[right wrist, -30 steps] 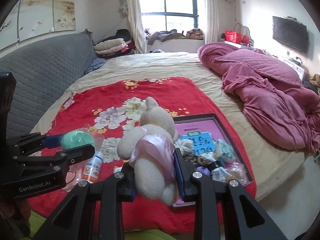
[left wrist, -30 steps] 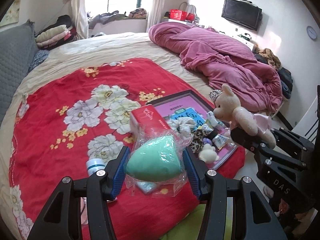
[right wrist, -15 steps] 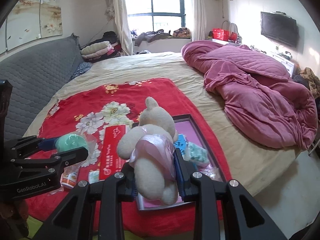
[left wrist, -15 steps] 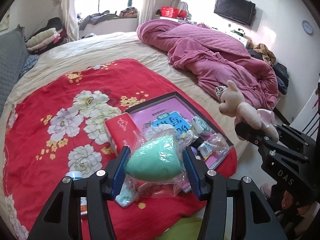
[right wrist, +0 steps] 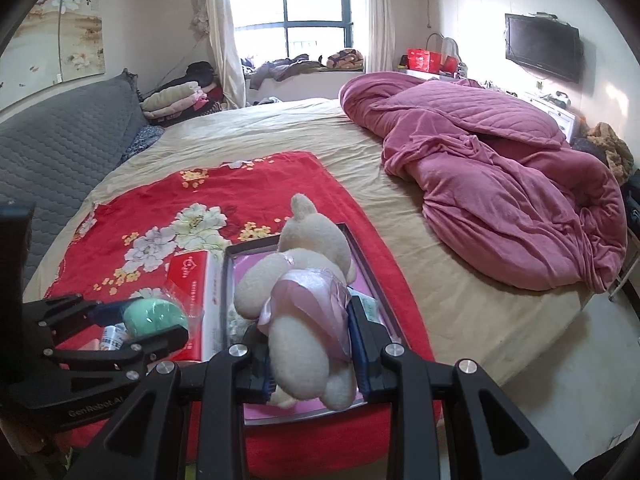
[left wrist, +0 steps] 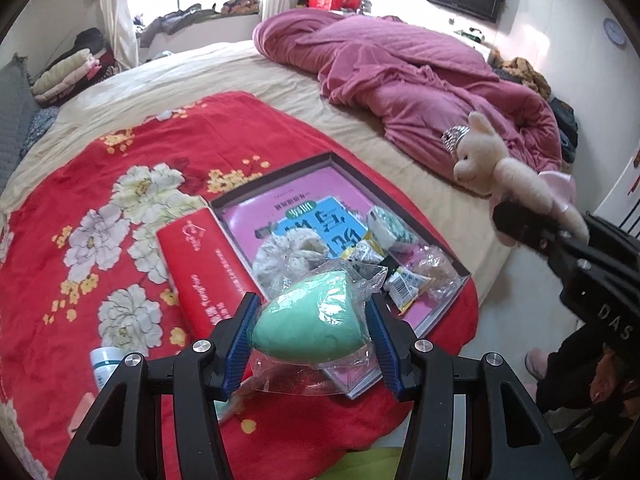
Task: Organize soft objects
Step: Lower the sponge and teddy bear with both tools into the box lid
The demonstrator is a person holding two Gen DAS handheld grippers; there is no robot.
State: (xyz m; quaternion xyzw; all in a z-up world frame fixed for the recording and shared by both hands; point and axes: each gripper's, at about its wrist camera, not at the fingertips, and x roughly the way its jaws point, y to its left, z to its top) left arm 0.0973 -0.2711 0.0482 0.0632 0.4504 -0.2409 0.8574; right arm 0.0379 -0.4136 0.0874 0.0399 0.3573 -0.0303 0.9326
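a mint-green egg-shaped sponge in a clear crinkled plastic bag [left wrist: 306,322] is clamped between the closed-in jaws of the left gripper [left wrist: 308,332], held above the near edge of the red floral blanket [left wrist: 132,184], beside the near corner of the shallow dark-rimmed tray with a pink lining [left wrist: 448,256]. a cream plush bear in a pink satin dress [right wrist: 308,300] is pinched at the waist by the right gripper [right wrist: 312,344], whose jaws are closed onto it, over the tray's near end. the tray is already crowded with small packets and a fluffy white puff [left wrist: 288,256], and a red tissue pack [left wrist: 204,264] lies against its left rim. the loose bag could slip in the jaws, since only the sponge inside appears squeezed. the bear's head overhangs the grip, so it may topple past the tray rim if released carelessly. the two grippers are near each other and could collide over the tray.
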